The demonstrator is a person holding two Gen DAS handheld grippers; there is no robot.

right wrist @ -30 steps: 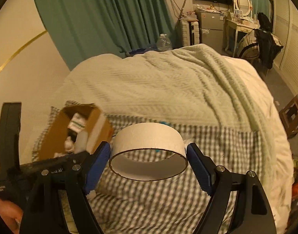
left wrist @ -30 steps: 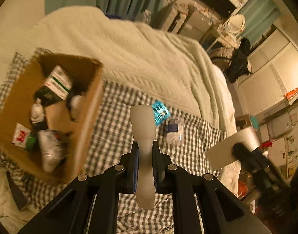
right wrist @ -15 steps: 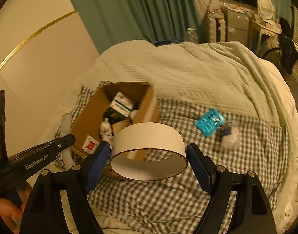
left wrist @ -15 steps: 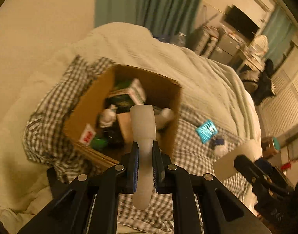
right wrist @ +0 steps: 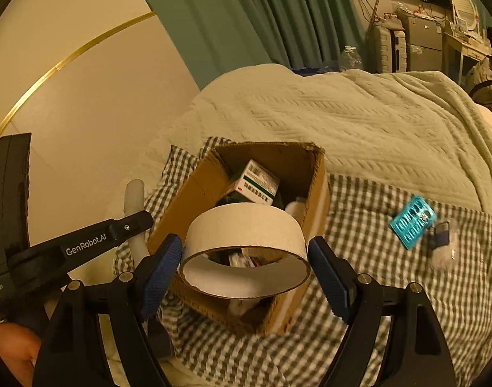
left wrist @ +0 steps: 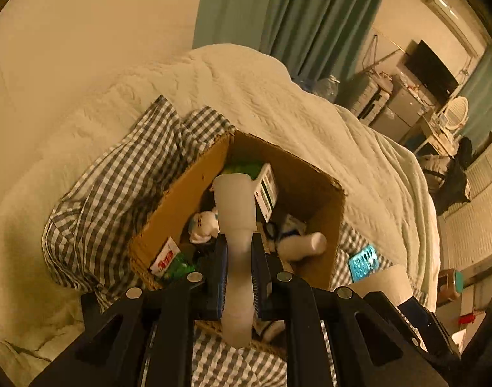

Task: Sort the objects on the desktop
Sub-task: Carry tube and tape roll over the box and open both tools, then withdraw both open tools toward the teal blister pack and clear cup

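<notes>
My left gripper (left wrist: 239,251) is shut on a white tube-shaped bottle (left wrist: 234,213), held over the open cardboard box (left wrist: 181,200). In the right wrist view the same bottle (right wrist: 134,196) and left gripper (right wrist: 130,225) show just left of the box (right wrist: 317,187). My right gripper (right wrist: 244,251) is shut on a wide cardboard tape ring (right wrist: 242,225), held above the box's near side. The ring's edge (left wrist: 384,283) peeks in at the lower right of the left wrist view. The box holds a green-and-white carton (right wrist: 259,183), a small white figure (left wrist: 202,225), a white bottle (left wrist: 302,245) and other small items.
The box stands on a grey checked cloth (right wrist: 359,225) spread over a pale knitted blanket (right wrist: 342,113). A teal blister pack (right wrist: 412,222) and a small clear bag with a dark item (right wrist: 442,242) lie on the cloth to the right. A hand (right wrist: 14,345) shows at the lower left.
Both grippers have swung left with their loads. The box, far left a second ago, now sits under the white bottle and the tape ring. The teal pack has slid to the right.
</notes>
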